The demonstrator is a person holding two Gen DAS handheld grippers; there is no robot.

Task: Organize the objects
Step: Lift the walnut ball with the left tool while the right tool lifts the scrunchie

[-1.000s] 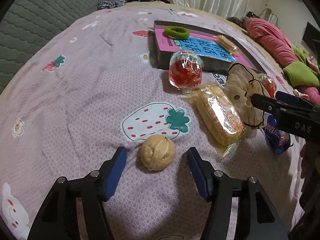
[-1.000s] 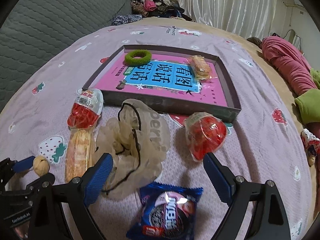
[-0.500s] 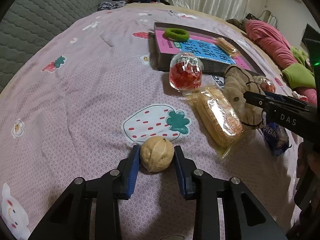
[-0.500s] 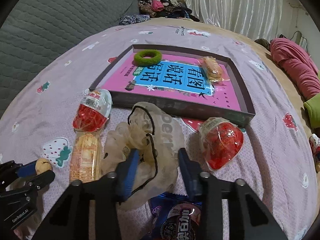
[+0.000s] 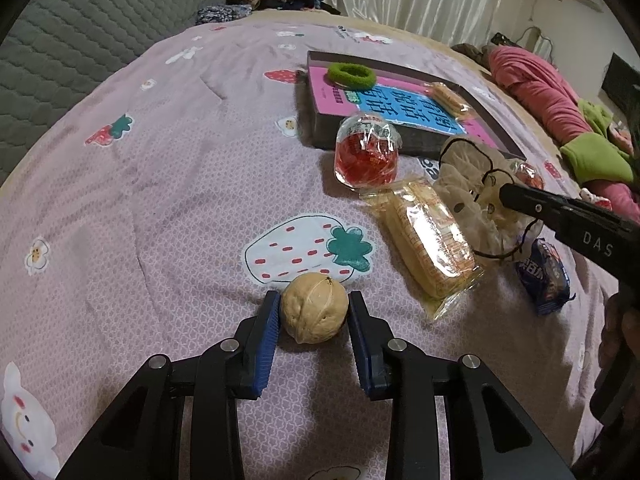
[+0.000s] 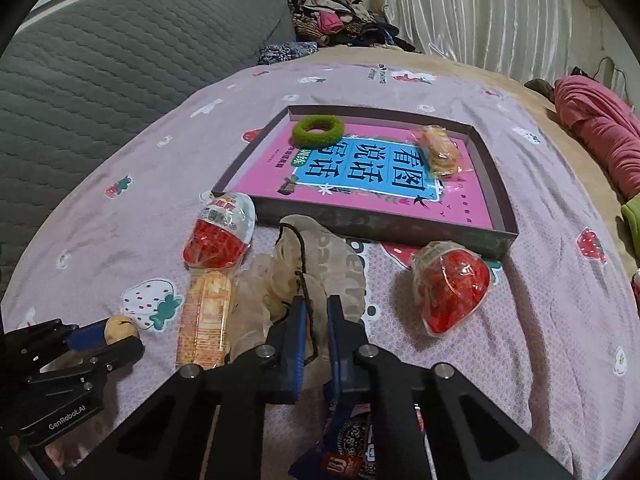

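Low in the left wrist view, the left gripper (image 5: 313, 312) has its blue fingers (image 5: 267, 334) clamped on either side of a walnut (image 5: 313, 312) resting on the pink bed cover (image 5: 160, 184); the right wrist view shows that nut only as a sliver at lower left. At the centre of the right view, the right gripper (image 6: 317, 312) is closed on the beige drawstring bag (image 6: 320, 268). At lower left, the other tool reads "GenRobot.AI". The tray (image 6: 496, 216) lies behind the bag.

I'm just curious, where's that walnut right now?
In the left wrist view the walnut sits low and central on the bedspread, pinched in the left claw, just below a printed strawberry.
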